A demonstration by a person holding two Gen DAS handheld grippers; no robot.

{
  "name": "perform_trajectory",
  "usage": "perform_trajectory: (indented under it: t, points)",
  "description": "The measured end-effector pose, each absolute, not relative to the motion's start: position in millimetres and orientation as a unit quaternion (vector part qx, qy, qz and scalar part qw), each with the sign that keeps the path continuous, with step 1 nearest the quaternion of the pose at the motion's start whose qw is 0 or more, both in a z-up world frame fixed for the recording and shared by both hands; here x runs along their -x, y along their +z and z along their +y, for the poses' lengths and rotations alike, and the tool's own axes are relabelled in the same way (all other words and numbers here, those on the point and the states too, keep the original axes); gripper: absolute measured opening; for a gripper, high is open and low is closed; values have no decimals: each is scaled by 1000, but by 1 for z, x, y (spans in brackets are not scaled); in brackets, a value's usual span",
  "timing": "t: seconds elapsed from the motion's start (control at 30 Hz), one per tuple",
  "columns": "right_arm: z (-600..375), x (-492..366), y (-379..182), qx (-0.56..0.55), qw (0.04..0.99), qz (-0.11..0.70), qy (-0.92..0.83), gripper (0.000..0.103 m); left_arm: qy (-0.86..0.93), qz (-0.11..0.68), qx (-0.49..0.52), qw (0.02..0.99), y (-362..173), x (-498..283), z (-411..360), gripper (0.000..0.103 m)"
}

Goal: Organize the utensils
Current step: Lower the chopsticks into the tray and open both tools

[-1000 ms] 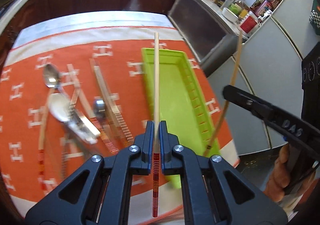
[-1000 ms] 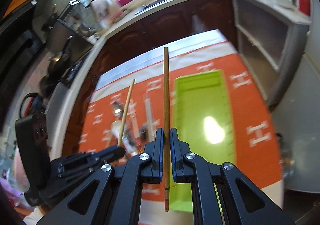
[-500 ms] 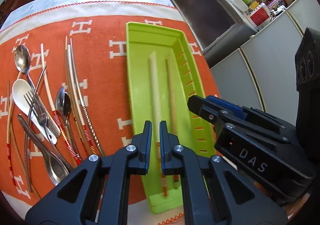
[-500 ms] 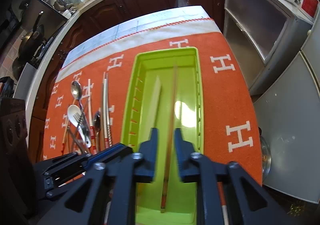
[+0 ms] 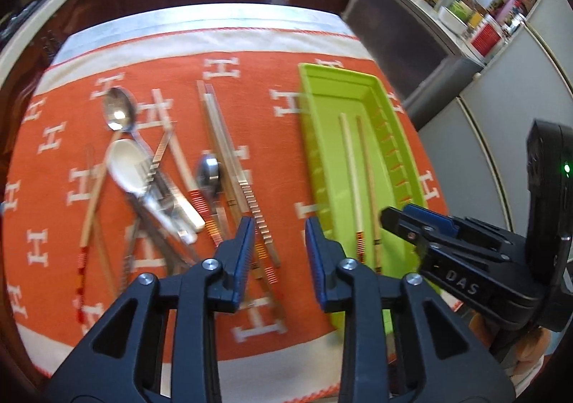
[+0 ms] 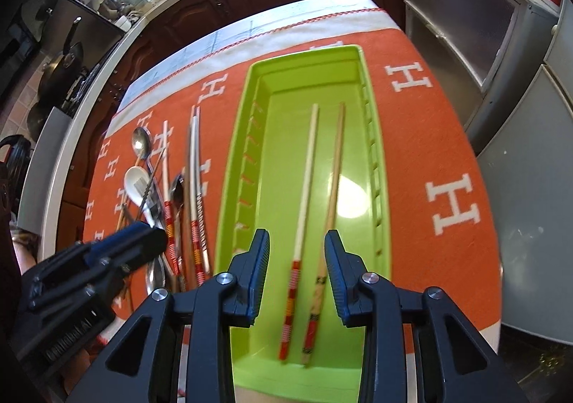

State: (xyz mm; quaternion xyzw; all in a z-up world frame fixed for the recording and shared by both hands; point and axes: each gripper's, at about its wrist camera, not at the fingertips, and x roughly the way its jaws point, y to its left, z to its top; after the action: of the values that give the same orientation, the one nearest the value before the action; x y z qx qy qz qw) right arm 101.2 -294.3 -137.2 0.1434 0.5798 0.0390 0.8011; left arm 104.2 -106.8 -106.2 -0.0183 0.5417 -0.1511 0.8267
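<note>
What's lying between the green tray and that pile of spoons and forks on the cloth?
In the left wrist view, a bundle of chopsticks and a small metal spoon lie between the green tray and the cutlery pile.

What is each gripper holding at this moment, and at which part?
Nothing. The left gripper and the right gripper are both open and empty; the two chopsticks lie loose in the green tray.
</note>
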Motion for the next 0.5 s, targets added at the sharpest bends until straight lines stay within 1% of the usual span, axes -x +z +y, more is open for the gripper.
perform_trajectory:
  t: [0.1, 0.5]
  points:
    - [-286, -94, -132, -131, 805, 578, 38, 35, -128, 539, 17, 832, -103, -100, -88, 26]
    - [-267, -65, -109, -112, 820, 559, 43, 36, -68, 510, -1, 858, -90, -75, -31, 26]
